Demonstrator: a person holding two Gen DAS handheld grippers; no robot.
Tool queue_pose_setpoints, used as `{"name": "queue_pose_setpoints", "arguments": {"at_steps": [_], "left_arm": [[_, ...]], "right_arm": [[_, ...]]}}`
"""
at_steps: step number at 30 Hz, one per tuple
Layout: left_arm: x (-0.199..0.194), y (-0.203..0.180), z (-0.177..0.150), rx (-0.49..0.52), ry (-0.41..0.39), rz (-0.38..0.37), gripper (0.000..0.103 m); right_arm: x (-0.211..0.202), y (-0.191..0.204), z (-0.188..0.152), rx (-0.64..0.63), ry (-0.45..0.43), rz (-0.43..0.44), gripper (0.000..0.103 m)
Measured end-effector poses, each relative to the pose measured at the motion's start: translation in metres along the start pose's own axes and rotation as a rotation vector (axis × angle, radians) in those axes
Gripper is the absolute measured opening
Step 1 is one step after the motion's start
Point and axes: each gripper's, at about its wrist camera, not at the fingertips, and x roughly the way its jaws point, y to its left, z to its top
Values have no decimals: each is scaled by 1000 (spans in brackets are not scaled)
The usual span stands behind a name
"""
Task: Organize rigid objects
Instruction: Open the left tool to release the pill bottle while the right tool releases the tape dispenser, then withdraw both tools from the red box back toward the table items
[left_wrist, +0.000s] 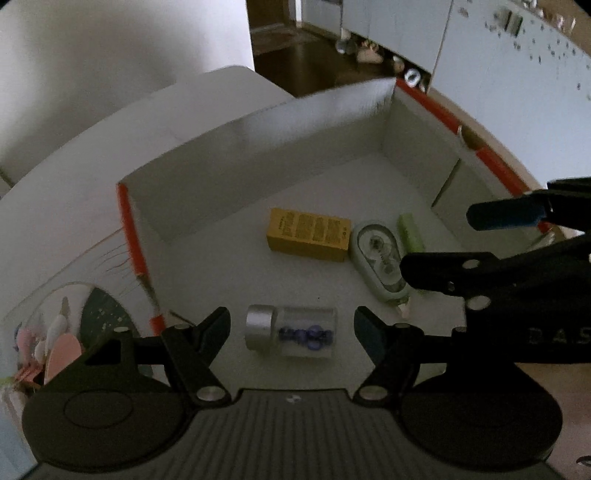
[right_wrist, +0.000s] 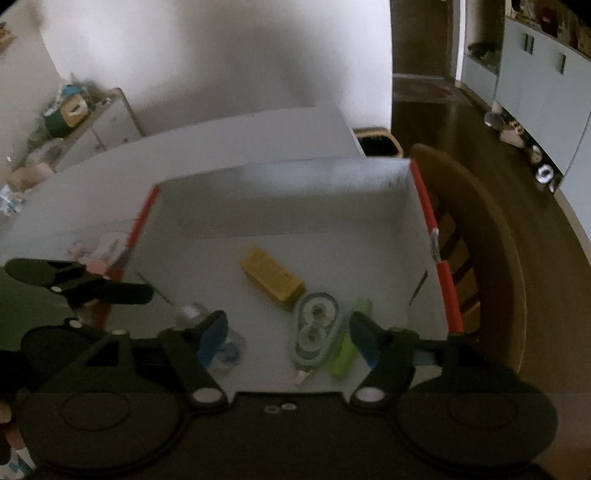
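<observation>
A white box (left_wrist: 314, 122) with orange-red edges holds a yellow carton (left_wrist: 308, 234), a pale green correction tape dispenser (left_wrist: 378, 258), a green bar (left_wrist: 410, 230) and a clear jar with a silver cap and blue beads (left_wrist: 291, 332). My left gripper (left_wrist: 291, 326) hovers open above the jar without touching it. My right gripper (right_wrist: 288, 330) is open above the tape dispenser (right_wrist: 316, 332) and the green bar (right_wrist: 349, 341), with nothing between its pads. Its left finger partly hides the jar (right_wrist: 236, 343). The yellow carton (right_wrist: 271, 277) lies further in.
The right gripper (left_wrist: 469, 240) reaches into the left wrist view from the right, and the left gripper (right_wrist: 81, 282) shows at the left of the right wrist view. A wooden chair (right_wrist: 476, 236) stands beside the box. Pink items (left_wrist: 59, 343) lie left of the box.
</observation>
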Motion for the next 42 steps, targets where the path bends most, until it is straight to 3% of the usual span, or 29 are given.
{"name": "queue_pose_setpoints", "arguments": {"at_steps": [18, 32, 42], "left_arm": [[-84, 25, -44, -86, -229, -43, 74], [-116, 61, -89, -205, -295, -70, 74], [-122, 112, -123, -335, -334, 14, 84]], "right_arm": [[-61, 41, -10, -43, -154, 105, 83], [-76, 70, -34, -42, -257, 217, 94], [-63, 114, -46, -91, -278, 253, 103]]}}
